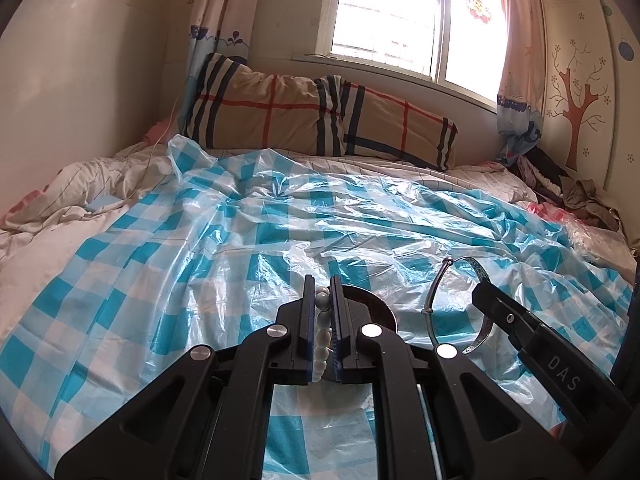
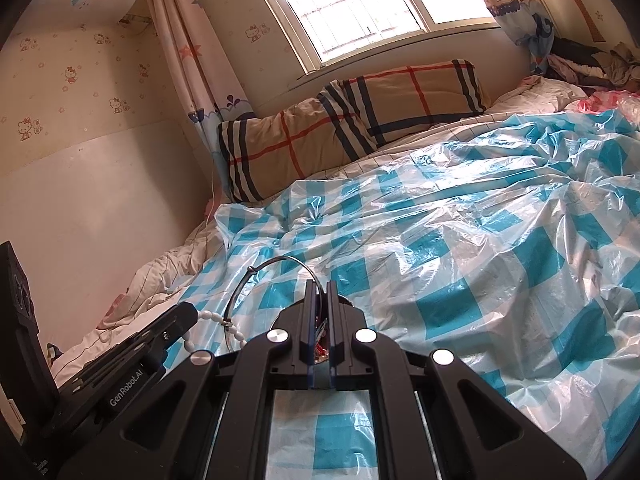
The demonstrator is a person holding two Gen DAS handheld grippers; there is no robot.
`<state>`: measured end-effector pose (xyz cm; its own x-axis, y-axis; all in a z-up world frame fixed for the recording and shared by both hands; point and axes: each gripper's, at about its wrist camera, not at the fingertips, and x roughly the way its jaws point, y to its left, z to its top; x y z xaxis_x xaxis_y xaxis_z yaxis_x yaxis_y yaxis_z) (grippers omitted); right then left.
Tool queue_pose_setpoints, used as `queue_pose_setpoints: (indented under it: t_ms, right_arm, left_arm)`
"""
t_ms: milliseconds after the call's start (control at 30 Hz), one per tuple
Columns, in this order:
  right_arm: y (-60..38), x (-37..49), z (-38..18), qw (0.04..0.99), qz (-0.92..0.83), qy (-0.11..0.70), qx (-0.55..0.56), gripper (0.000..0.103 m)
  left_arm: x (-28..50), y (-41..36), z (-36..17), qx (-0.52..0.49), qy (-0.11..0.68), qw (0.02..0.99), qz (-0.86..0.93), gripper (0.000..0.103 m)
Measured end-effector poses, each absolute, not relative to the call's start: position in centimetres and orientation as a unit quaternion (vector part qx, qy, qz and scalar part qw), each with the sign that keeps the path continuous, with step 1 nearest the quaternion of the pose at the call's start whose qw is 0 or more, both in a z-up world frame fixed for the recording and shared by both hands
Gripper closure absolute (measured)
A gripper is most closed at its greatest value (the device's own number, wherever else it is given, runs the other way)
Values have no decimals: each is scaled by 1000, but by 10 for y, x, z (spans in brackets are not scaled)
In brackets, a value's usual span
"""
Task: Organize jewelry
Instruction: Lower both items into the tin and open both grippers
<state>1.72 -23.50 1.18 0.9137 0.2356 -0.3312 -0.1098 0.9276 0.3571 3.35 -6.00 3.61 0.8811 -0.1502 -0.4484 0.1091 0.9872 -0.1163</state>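
Note:
My left gripper (image 1: 322, 288) is shut on a white bead bracelet (image 1: 323, 336), held above the bed; its beads also show in the right wrist view (image 2: 218, 318) beside the left gripper (image 2: 188, 312). My right gripper (image 2: 319, 284) is shut on a thin silver bangle (image 2: 276, 266); in the left wrist view the bangle (image 1: 434, 292) hangs from the right gripper (image 1: 482, 290). A dark round dish (image 1: 372, 308) lies under my left gripper, mostly hidden. It is barely visible behind the right fingers (image 2: 344, 302).
A blue-and-white checked plastic sheet (image 1: 224, 240) covers the bed. A plaid pillow (image 1: 304, 112) lies against the wall under the window (image 1: 400, 12). Rumpled white bedding (image 1: 72, 196) is at left, a clothes pile (image 1: 560, 184) at far right.

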Motion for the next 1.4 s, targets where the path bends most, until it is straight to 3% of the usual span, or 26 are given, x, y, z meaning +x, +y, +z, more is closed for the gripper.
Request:
queue_pose_setpoints:
  t_ms: [1400]
  right_arm:
    - [-243,39,13,965,75,183,170,97]
  left_arm:
    - [67,-69,31,-61,226,969,-75,96]
